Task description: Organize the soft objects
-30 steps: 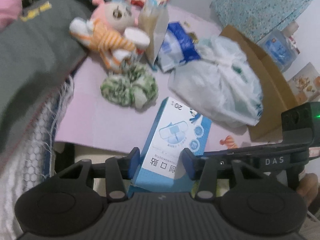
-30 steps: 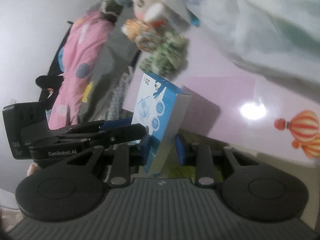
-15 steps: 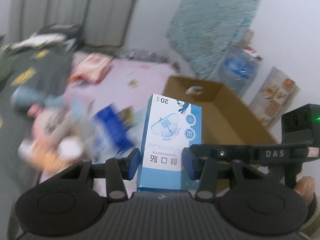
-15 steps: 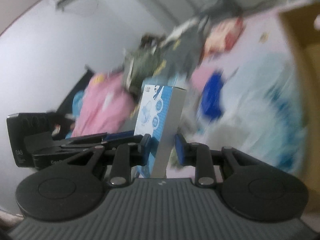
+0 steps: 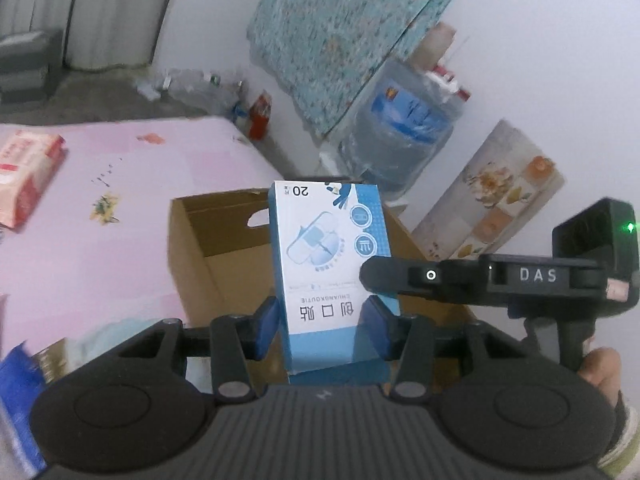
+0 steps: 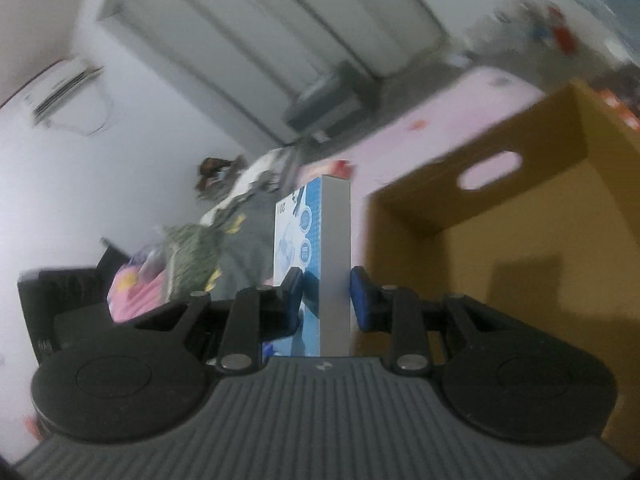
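Compared with a second earlier, we had lifted the blue-and-white box off the pink sheet and away from the plush doll, the green scrunchie and the white plastic bag, none of which showed ahead of the fingers any longer. Half a second earlier the scene had been smeared with motion; now the left wrist view was sharp, and the open cardboard carton sat directly beyond the box instead of off to the right.

The box stood upright between the fingers of both tools. In the left wrist view its printed face looked back at us upside down, its lower part sitting between the blue pads of the left gripper and its top rising well above them, in front of the carton's handle slot. In the right wrist view we saw its narrow grey side edge-on, centred in the right gripper, with the carton just to the right of the fingers and a heap of dark and pink clothes off to the left.

Our left fingers were partly closed, each pad pressed against a side of the box across its width. Our right fingers were closed much narrower, clamping the box across its thin dimension, pads touching both faces. The right tool's black arm crossed in front of the box's right edge in the left view.
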Action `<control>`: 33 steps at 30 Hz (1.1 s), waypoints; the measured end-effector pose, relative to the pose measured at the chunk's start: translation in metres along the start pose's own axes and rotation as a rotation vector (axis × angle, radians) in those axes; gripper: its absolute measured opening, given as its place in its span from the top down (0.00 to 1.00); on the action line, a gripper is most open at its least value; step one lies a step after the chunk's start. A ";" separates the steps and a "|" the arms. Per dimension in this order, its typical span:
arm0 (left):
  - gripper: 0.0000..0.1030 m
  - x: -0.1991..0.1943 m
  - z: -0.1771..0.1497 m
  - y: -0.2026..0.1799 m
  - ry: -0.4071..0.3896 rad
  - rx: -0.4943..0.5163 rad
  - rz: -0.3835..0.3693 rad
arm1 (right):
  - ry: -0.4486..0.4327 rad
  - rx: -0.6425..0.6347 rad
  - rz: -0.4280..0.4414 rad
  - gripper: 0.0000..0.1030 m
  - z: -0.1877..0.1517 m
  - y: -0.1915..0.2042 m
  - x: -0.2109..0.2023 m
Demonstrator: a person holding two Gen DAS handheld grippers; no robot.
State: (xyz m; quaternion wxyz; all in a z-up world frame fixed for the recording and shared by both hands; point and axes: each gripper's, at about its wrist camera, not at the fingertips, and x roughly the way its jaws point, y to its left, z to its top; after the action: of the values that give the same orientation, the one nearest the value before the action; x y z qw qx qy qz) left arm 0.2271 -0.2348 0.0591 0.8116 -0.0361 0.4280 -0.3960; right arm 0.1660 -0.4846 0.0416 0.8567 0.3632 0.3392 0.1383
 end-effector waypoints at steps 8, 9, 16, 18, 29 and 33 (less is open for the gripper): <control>0.41 0.072 0.015 0.013 0.111 0.016 0.089 | 0.159 0.110 -0.027 0.74 0.047 -0.089 0.068; 0.40 0.074 0.013 0.013 0.112 0.021 0.101 | 0.181 0.118 -0.038 0.74 0.046 -0.095 0.080; 0.34 0.040 0.014 0.018 0.033 0.043 0.107 | 0.301 0.173 -0.176 0.74 0.030 -0.135 0.143; 0.29 0.023 0.013 0.020 0.008 0.052 0.117 | 0.291 0.162 -0.190 0.74 0.024 -0.131 0.143; 0.23 -0.046 -0.024 0.056 -0.053 -0.002 0.191 | 0.282 0.126 -0.390 0.73 0.018 -0.142 0.154; 0.23 -0.065 -0.041 0.067 -0.066 -0.033 0.208 | 0.287 0.158 -0.367 0.71 0.012 -0.139 0.170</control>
State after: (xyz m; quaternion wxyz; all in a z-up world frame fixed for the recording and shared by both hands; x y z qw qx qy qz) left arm 0.2170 -0.1334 0.0501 0.8611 -0.0178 0.4091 -0.3013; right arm 0.2969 -0.5060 -0.1340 0.7795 0.3380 0.5274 0.0036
